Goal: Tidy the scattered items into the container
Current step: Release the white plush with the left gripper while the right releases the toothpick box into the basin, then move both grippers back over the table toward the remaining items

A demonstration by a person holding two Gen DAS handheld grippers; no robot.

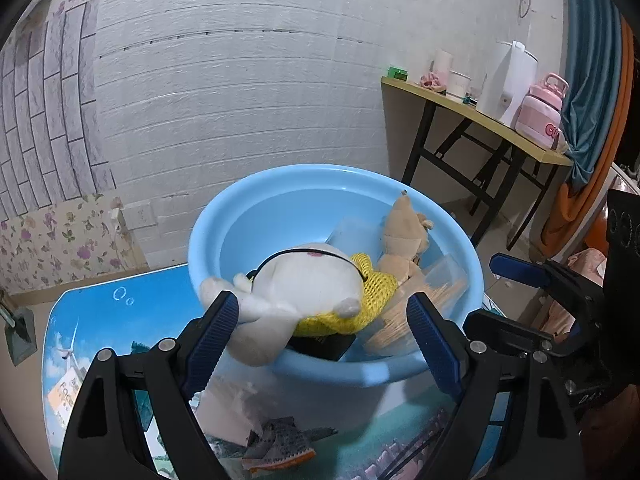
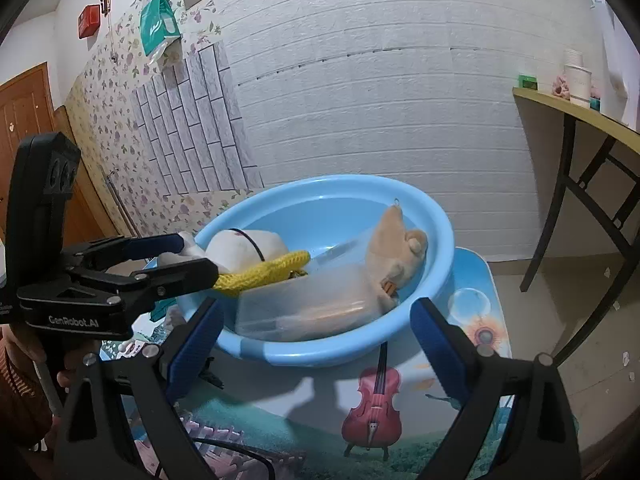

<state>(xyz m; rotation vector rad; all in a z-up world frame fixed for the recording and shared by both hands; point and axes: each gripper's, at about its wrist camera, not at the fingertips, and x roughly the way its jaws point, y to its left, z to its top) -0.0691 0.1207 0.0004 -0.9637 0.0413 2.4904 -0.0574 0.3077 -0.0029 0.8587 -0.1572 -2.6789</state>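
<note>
Blue basin [image 1: 400, 374] on the desk [image 2: 472, 280] holds the white plush [image 1: 304, 280], draped over its rim between the released left gripper [image 1: 324, 332]; the right gripper [image 2: 316, 340] gapes empty, so nudging the plush fully inside seems next.

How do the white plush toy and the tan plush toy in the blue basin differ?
The white plush toy is the bulkier; the tan plush toy looks slimmer. The white one drapes over the near rim of the blue basin, a limb hanging outside, with yellow knit around it. The tan one lies wholly inside, against the far right wall, partly on a clear plastic box. Both are soft toys, and neither is gripped.
</note>
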